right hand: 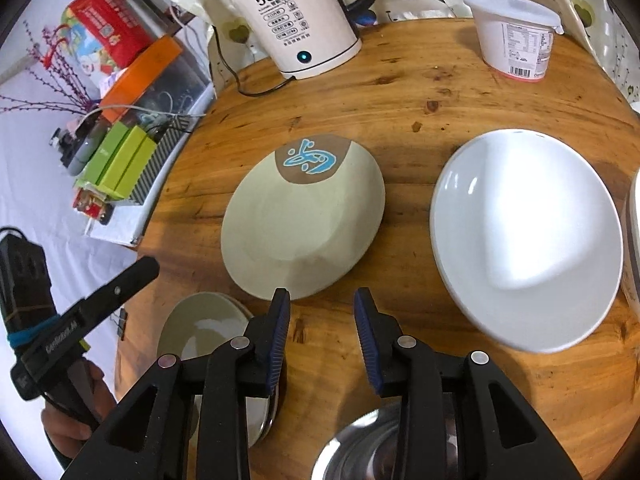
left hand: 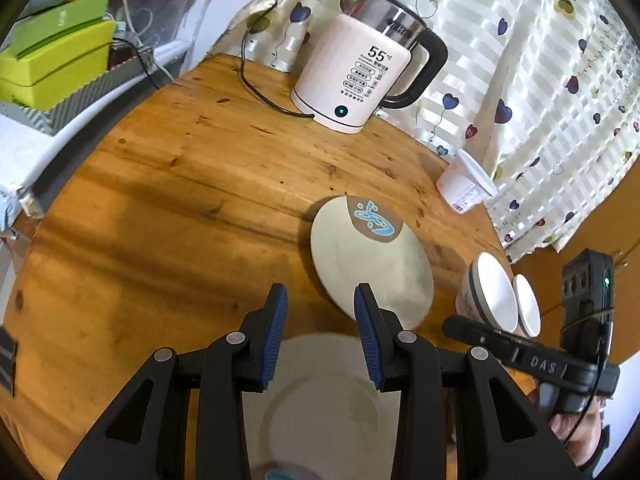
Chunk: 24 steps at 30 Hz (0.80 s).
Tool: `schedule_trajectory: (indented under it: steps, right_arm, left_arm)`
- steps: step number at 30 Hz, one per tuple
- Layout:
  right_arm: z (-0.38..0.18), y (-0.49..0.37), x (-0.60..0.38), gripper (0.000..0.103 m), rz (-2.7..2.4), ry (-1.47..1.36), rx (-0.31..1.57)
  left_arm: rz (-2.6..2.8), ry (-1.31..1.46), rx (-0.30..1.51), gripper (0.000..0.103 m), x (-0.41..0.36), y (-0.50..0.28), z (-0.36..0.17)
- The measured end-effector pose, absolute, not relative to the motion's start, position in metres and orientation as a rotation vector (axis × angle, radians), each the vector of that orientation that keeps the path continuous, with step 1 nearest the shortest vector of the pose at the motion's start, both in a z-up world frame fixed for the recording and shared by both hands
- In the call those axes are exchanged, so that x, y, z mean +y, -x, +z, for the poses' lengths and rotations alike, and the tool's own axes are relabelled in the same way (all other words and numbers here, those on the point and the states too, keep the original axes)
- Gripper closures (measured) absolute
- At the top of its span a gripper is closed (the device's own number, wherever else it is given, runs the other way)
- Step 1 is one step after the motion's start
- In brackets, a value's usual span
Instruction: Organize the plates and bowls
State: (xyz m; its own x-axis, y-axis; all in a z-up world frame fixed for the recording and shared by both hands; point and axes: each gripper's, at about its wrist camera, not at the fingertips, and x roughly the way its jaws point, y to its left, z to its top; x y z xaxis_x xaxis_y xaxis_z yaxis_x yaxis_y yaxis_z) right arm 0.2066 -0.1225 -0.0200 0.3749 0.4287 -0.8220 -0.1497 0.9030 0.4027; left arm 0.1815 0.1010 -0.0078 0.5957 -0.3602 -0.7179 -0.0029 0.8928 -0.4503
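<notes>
A: Both jaws gape, empty: the left hand-held gripper (left hand: 320,332) over a cream plate (left hand: 320,408), the right hand-held gripper (right hand: 322,336) above a steel bowl (right hand: 360,448).

B: Farther on the worktop (right hand: 400,92), the patterned plate (right hand: 300,216) and white plate (right hand: 524,236) sit close; a careless grab might knock them together.

on the honey-brown knotted wooden table (right hand: 400,92) lie a cream plate (right hand: 300,220) bearing a brown patch with a turquoise squiggle, a plain white plate (right hand: 528,232), a white kettle (right hand: 296,16) with black handle, and lime-green boxes (right hand: 120,160).
</notes>
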Motion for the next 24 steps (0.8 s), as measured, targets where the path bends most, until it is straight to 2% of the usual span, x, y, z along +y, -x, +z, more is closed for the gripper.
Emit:
schedule_trajectory:
  steps: [12,24]
  right_arm:
    - [-0.032,-0.228,-0.117,0.069,0.317,-0.303,1.178]
    - [-0.038,-0.235,-0.110,0.067,0.297,-0.305,1.190]
  left_arm:
    - [-0.257,0.472,1.028,0.067,0.097,-0.238,-0.038]
    - [-0.304,0.500,1.080,0.067,0.088,-0.255,-0.056]
